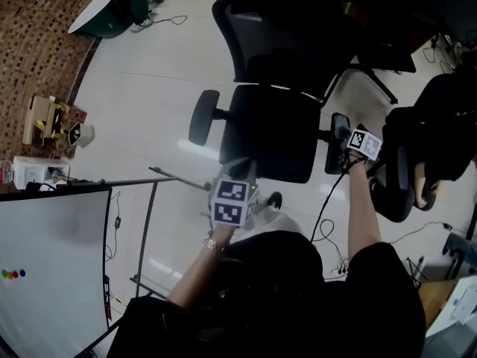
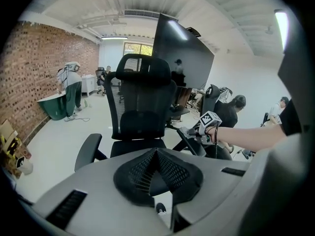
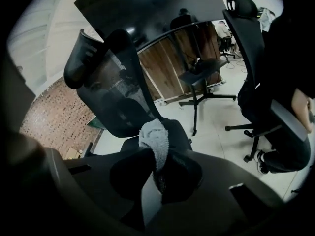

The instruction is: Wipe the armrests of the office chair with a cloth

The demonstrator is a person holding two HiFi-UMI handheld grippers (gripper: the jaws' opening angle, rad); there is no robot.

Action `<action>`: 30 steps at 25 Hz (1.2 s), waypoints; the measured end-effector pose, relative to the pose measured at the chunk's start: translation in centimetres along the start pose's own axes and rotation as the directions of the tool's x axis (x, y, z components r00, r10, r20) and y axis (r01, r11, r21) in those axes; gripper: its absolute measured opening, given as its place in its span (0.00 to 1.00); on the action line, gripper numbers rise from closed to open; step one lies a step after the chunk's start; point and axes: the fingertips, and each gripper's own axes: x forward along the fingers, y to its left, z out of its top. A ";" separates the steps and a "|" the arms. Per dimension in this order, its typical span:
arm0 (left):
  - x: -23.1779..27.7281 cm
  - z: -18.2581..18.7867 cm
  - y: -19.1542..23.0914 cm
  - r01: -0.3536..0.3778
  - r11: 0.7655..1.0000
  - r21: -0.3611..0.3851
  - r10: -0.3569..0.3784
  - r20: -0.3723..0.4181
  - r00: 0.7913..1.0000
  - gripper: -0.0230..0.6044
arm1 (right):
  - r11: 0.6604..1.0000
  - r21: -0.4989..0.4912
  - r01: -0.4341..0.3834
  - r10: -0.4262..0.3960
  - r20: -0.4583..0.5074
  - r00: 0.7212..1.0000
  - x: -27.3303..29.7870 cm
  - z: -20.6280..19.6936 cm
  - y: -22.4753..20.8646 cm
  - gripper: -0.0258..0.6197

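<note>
The black office chair [image 1: 272, 129] stands in the middle of the head view, its left armrest [image 1: 203, 116] bare. My right gripper [image 1: 345, 138] is at the chair's right armrest [image 1: 339, 144], shut on a grey cloth [image 3: 155, 137] that bulges out past its jaws. In the head view the cloth is hidden. My left gripper [image 1: 244, 170] hovers in front of the seat's front edge, jaws shut with nothing between them. The left gripper view faces the chair [image 2: 140, 117] and shows the right gripper's marker cube [image 2: 209, 120] over the right armrest [image 2: 193, 144].
A second black chair [image 1: 432, 136] with a seated person stands close on the right. Another chair [image 1: 298, 13] stands behind. A white board [image 1: 52, 259] on a metal frame is at lower left. Cables [image 1: 324, 230] trail on the floor. A person in green [image 2: 71, 90] stands far left.
</note>
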 end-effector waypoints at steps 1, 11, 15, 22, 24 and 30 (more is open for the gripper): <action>0.1 0.1 0.0 0.003 1.000 0.005 -0.003 0.000 1.000 0.03 | 1.000 0.002 -0.010 0.010 0.011 1.000 -0.6 -0.9 0.2 0.10; 2.3 0.0 -4.0 0.104 0.994 0.042 -0.103 -0.017 0.995 0.03 | 0.996 -0.028 -0.089 0.086 -0.095 0.992 -8.0 -14.9 1.9 0.10; 2.5 0.2 -4.9 0.122 0.991 0.056 -0.121 -0.020 0.992 0.03 | 0.983 -0.025 -0.181 0.177 -0.117 0.977 -9.2 -16.2 2.8 0.10; 2.1 0.2 -3.9 0.098 0.994 0.048 -0.096 -0.030 0.995 0.03 | 0.989 -0.116 -0.094 0.100 0.044 0.994 -4.2 -0.5 1.8 0.10; 1.7 0.0 -3.9 0.092 0.995 0.047 -0.090 -0.034 0.995 0.03 | 0.992 -0.120 -0.047 0.051 0.029 0.998 -2.3 2.4 0.9 0.10; 1.2 -0.4 -2.9 0.082 0.996 0.027 -0.081 -0.039 0.996 0.03 | 0.985 -0.155 0.072 -0.079 -0.039 0.996 0.5 2.6 -2.4 0.10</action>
